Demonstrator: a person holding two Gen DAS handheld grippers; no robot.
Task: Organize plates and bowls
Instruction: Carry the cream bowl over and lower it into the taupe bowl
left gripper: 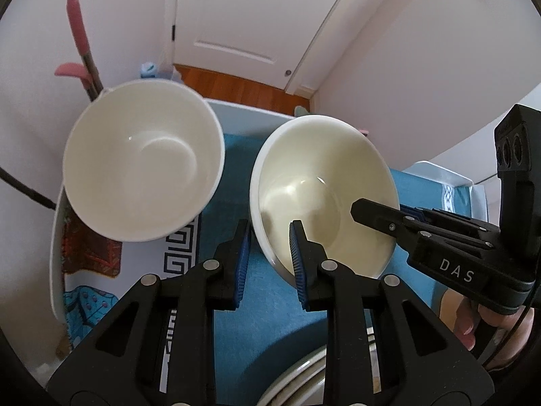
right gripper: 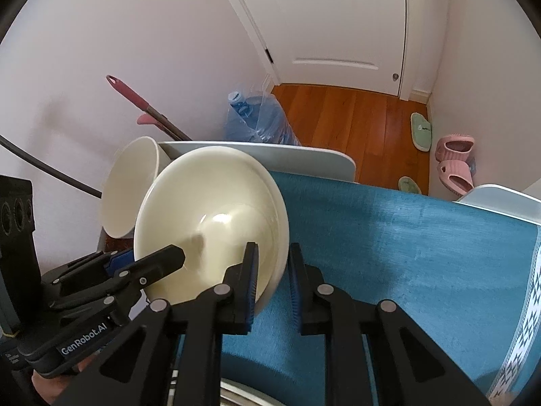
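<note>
Left gripper [left gripper: 270,257] straddles the near rim of the cream bowl [left gripper: 324,189], fingers spread; right gripper [right gripper: 272,282] straddles its opposite rim, also spread. White bowl [left gripper: 142,162] sits just beside it, at the worktop [right gripper: 389,237] edge

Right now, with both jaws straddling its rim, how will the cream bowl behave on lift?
The cream bowl looks glazed, with bright glare inside, so probably slippery against the pads. It looks like rigid ceramic: likely heavy for its size and chippable. It sits tilted on the blue cloth, so it may rock or pivot if one side lifts first.
</note>
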